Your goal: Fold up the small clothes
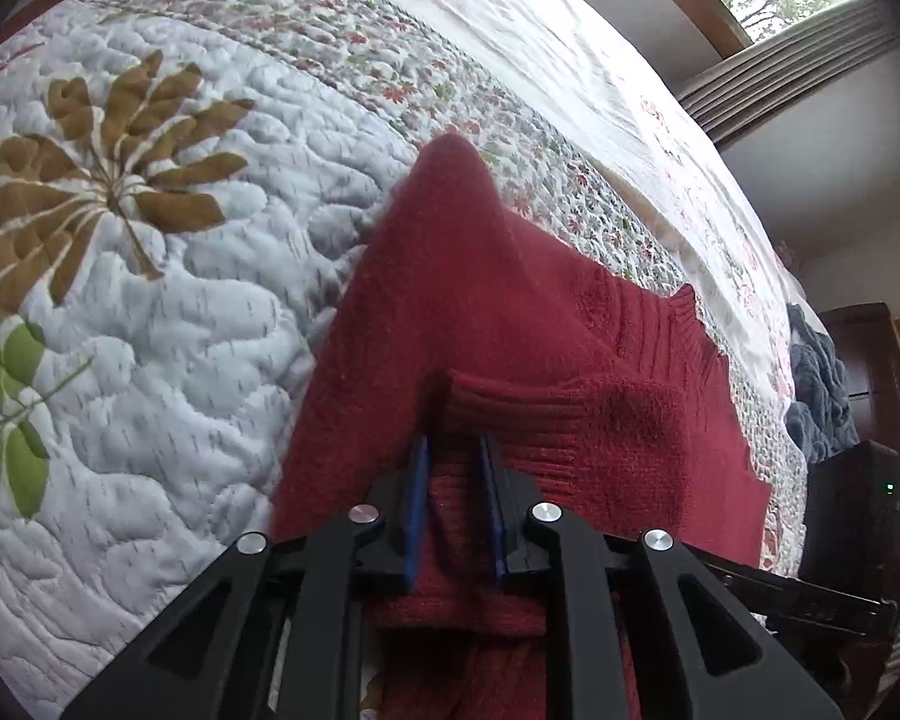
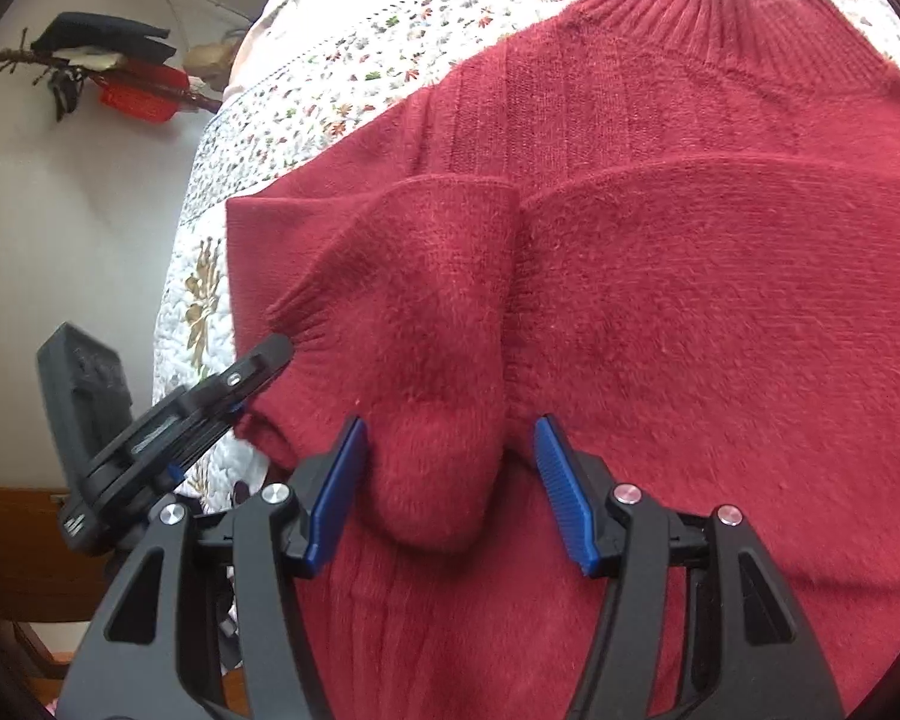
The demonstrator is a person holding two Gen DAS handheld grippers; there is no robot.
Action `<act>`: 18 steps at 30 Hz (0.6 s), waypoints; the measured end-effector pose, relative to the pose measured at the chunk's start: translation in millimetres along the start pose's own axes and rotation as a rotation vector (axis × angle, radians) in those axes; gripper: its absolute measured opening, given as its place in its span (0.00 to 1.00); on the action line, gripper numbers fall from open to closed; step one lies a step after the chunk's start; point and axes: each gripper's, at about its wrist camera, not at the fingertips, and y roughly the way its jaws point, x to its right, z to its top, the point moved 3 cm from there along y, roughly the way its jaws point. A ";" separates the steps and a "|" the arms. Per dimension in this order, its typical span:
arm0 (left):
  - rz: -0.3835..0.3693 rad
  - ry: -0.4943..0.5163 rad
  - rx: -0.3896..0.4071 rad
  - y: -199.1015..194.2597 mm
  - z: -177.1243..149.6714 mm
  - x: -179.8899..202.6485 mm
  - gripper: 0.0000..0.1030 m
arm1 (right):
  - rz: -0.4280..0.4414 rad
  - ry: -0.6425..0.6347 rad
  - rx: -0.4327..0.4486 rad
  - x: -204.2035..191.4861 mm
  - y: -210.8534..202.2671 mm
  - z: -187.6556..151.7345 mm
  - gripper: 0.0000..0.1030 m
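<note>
Knitwear first: a dark red sweater (image 2: 660, 276) lies on a quilted bedspread (image 1: 168, 312), its ribbed collar (image 2: 702, 18) at the far end in the right wrist view, so its long axis runs away from that camera, collar farthest. A sleeve (image 2: 426, 324) is folded over the chest, its rounded fold lying nearest the camera and its ribbed cuff (image 2: 297, 312) out toward the left edge of the sweater. The knit is fuzzy and thick, with ribbed bands at collar, cuff and hem.

The right gripper (image 2: 450, 480) has its blue-padded jaws spread, one on each side of the sleeve's rounded fold (whether the pads touch the wool cannot be told). The left gripper (image 1: 455, 504) pinches a ribbed band of the sweater between its narrowly set blue pads; in its view the cloth rises to a peak beyond. It shows too in the right wrist view at the cuff.

A grey-blue garment (image 1: 816, 384) lies at the bed's far edge.
</note>
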 end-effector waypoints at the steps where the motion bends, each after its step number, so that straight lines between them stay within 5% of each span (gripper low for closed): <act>1: -0.001 0.003 0.000 -3.7 1.0 1.4 0.15 | -0.003 0.000 0.007 0.3 -0.1 2.1 0.42; 4: 0.005 0.020 0.024 -19.4 2.2 4.3 0.16 | 0.025 0.011 0.008 -0.4 -2.6 4.2 0.16; 6: 0.006 0.027 0.050 -27.1 3.5 10.4 0.17 | 0.048 0.007 0.013 0.2 -7.7 3.5 0.09; 11: -0.013 0.086 0.086 -41.9 4.9 32.9 0.17 | 0.069 0.002 0.099 9.7 -59.4 3.7 0.08; 18: 0.019 0.172 0.015 -7.2 -3.0 72.7 0.17 | -0.066 0.026 0.126 55.1 -89.1 1.5 0.08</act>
